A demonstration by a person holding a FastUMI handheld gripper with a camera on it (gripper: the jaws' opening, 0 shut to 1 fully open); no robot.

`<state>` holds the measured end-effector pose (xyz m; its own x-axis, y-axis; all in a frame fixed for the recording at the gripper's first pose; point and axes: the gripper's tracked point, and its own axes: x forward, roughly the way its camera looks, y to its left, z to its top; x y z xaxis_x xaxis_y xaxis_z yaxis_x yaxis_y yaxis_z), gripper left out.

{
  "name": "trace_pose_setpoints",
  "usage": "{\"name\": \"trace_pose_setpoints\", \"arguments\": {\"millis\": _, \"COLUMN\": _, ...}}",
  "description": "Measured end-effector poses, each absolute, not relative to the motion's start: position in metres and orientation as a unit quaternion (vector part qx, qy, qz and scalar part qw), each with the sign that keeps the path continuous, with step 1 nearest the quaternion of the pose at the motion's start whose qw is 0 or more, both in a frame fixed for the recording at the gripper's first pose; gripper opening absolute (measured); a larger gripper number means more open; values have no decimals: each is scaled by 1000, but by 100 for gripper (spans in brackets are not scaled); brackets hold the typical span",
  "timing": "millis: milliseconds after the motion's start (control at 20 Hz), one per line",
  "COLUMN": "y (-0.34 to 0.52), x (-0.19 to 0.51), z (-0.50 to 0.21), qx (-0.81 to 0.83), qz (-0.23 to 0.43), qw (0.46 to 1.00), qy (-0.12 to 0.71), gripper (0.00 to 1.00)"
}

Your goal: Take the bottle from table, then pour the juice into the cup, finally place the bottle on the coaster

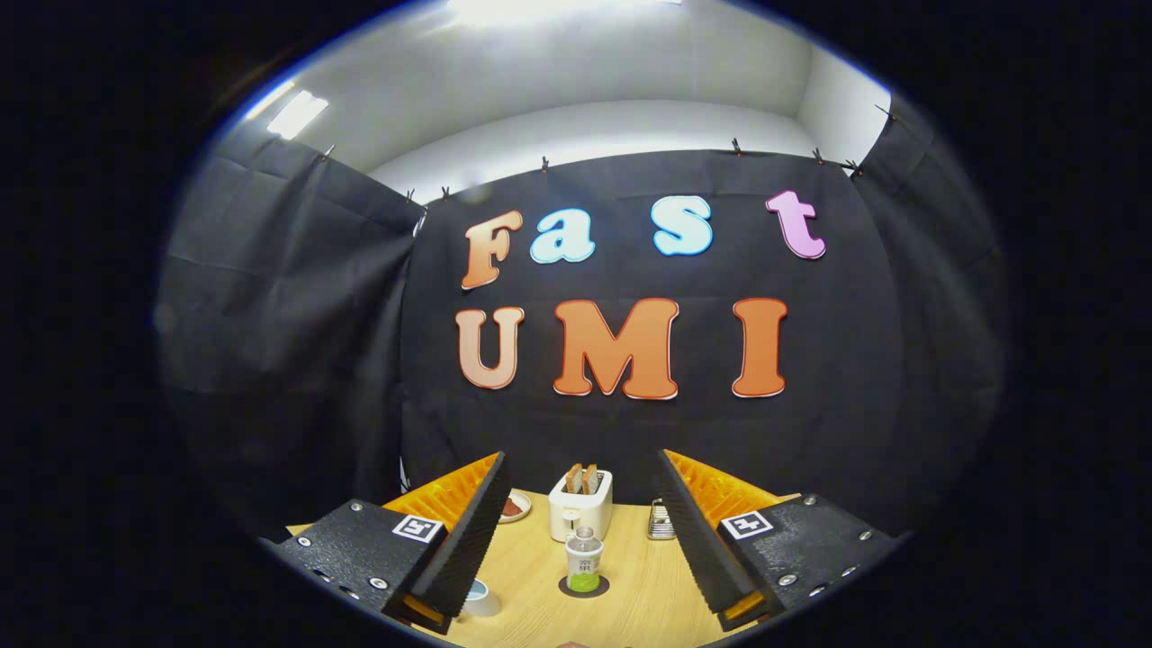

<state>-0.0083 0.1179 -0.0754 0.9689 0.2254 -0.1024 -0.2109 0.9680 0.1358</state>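
A small clear bottle [583, 560] with a white cap and green juice in its lower part stands upright on a dark round coaster [583, 587] on the wooden table [643, 589]. It sits between and a little beyond my fingers. My gripper [580, 468] is open, raised above the table, with nothing between its fingers. A white cup [480, 599] stands near the left finger, partly hidden behind it.
A white toaster [580, 507] holding two bread slices stands behind the bottle. A small plate [514, 507] with something red lies left of it, and a metal object [661, 522] sits to its right. Black cloth walls the booth behind the table.
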Motion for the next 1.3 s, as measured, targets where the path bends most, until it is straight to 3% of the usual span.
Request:
{"name": "trace_pose_setpoints", "arguments": {"millis": 150, "y": 129, "x": -27, "z": -52, "qx": 88, "qz": 140, "qw": 985, "qy": 49, "gripper": 97}}
{"name": "trace_pose_setpoints", "arguments": {"millis": 450, "y": 104, "x": -33, "z": -12, "qx": 64, "qz": 105, "qw": 992, "qy": 10, "gripper": 96}}
{"name": "trace_pose_setpoints", "arguments": {"millis": 600, "y": 113, "x": -41, "z": 0, "qx": 77, "qz": 131, "qw": 988, "qy": 0, "gripper": 96}}
{"name": "trace_pose_setpoints", "arguments": {"millis": 1300, "y": 90, "x": -36, "z": 6, "qx": 49, "qz": 104, "qw": 993, "qy": -15, "gripper": 96}}
